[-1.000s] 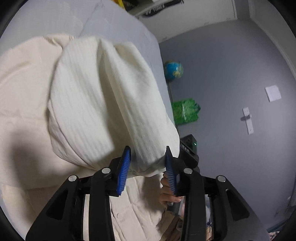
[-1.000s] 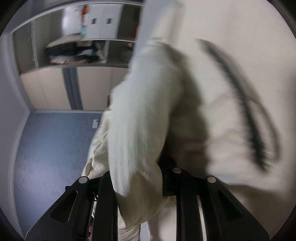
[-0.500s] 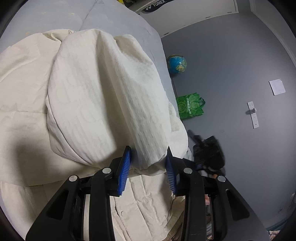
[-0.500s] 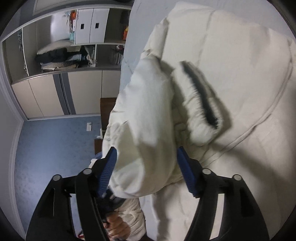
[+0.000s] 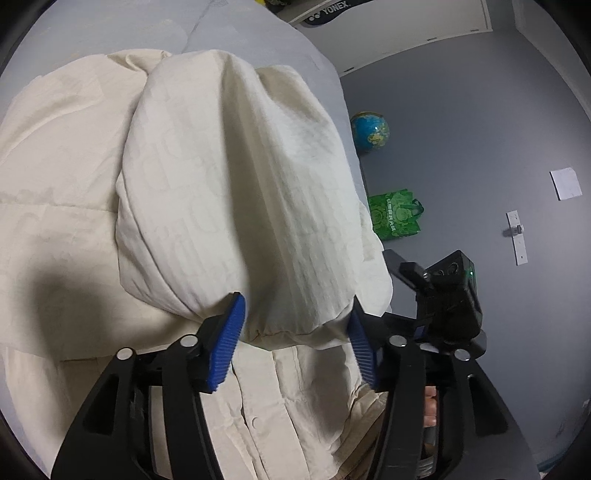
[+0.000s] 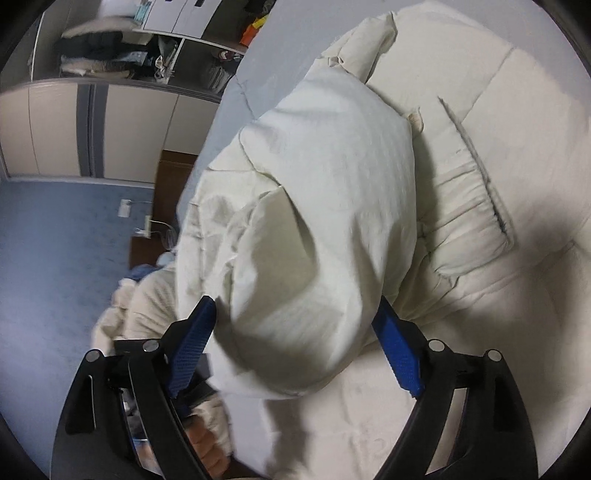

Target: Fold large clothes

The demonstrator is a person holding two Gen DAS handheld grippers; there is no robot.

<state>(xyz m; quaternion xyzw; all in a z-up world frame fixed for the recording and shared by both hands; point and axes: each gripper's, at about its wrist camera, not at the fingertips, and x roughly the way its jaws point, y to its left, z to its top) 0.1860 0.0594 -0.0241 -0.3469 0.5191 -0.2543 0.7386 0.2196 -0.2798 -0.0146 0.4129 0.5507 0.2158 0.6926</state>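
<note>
A cream padded coat lies spread on a grey bed. One puffy part of it is folded over onto the rest. Its gathered hem sits between the blue pads of my left gripper, whose jaws are opening and no longer pinch the cloth. In the right wrist view another bulging fold of the coat fills the gap of my right gripper. Those jaws are opening too and stand wide, with the cloth loose between them. A dark-edged pocket flap shows to the right.
The bed edge drops to a grey-blue floor with a globe and a green bag. The right gripper's black body is close at my left gripper's right. A wardrobe and wooden bedside unit stand beyond the bed.
Both pairs of jaws have widened and let the cloth puff out between them. The right gripper has risen and tilted, so more of the coat and bed shows.
</note>
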